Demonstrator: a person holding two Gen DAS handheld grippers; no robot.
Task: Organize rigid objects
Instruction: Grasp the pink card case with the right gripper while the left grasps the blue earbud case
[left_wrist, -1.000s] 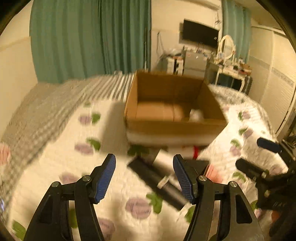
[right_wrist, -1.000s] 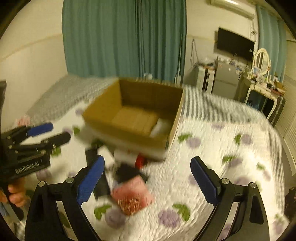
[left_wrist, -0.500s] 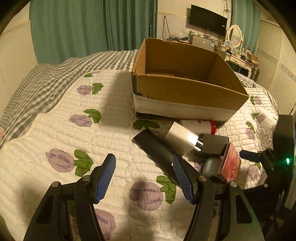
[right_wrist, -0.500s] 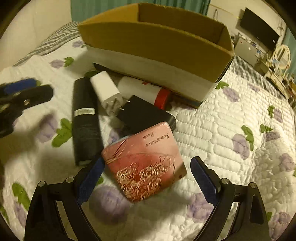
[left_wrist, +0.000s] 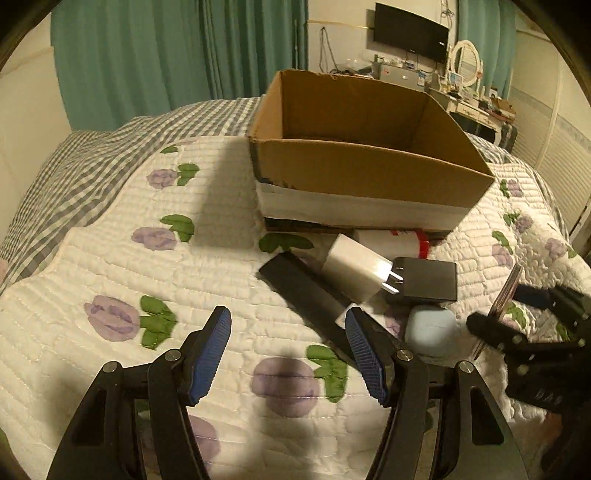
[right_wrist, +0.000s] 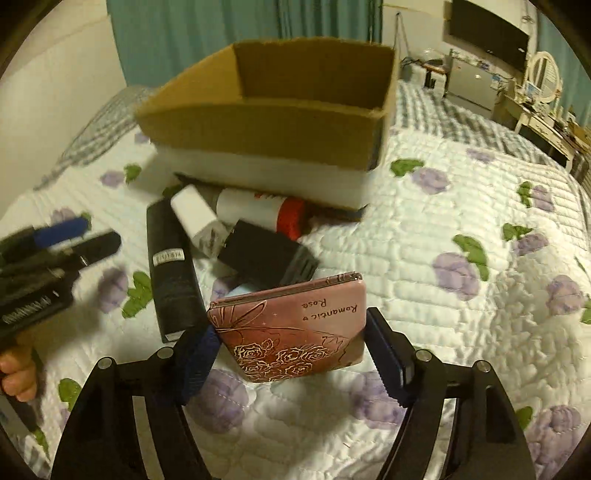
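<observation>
My right gripper (right_wrist: 290, 354) is shut on a pink rose-patterned tin (right_wrist: 291, 328), its edge also showing in the left wrist view (left_wrist: 508, 291), and holds it tilted above the quilt. My left gripper (left_wrist: 288, 350) is open and empty, just short of a long black box (left_wrist: 306, 295). In front of the open cardboard box (left_wrist: 354, 173) lie a white charger (left_wrist: 354, 267), a black adapter (left_wrist: 428, 278), a white tube with a red cap (right_wrist: 258, 210) and a pale blue case (left_wrist: 430, 326).
The pile sits on a quilted bedspread with purple flowers (left_wrist: 147, 266). Green curtains (left_wrist: 166, 55) hang behind. A dresser with a mirror (left_wrist: 469, 66) and a wall TV (left_wrist: 410, 31) stand at the back right.
My right gripper has closed on the pink tin and lifted it off the pile, uncovering the pale blue case. My left gripper stays open, in much the same place.
</observation>
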